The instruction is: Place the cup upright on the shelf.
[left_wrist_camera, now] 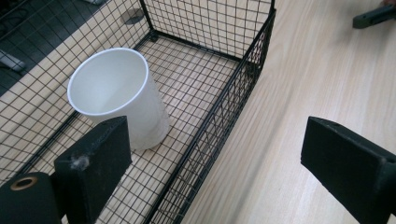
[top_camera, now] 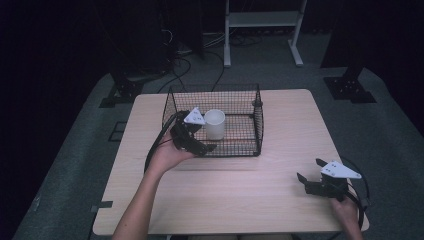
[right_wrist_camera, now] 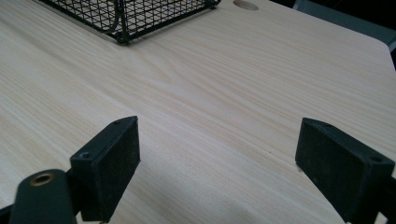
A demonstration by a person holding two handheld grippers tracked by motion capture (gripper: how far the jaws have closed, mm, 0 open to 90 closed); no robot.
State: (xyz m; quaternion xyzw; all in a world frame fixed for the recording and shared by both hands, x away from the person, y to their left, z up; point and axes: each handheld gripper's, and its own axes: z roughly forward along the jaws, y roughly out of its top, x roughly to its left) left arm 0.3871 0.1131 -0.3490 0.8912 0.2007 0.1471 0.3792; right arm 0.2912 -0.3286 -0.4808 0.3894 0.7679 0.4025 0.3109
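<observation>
Fingers of the left gripper (left_wrist_camera: 210, 163) stand wide and empty, straddling the near wall of the wire basket (top_camera: 257, 131) — white cup (top_camera: 215, 124) upright inside, apparently placed; right gripper (top_camera: 311, 176) spread wide, idle near right.

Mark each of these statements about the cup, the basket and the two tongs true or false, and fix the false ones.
1. The white cup stands upright inside the wire basket. True.
2. The left tongs are shut on the cup. False: their jaws stand wide open, straddling the basket's near wall, with the cup beside one jaw.
3. The right tongs are open over bare table. True.
4. The cup holds a spoon. False: its inside looks empty.
5. The basket lies tipped on its side. False: it sits flat on the table.
</observation>
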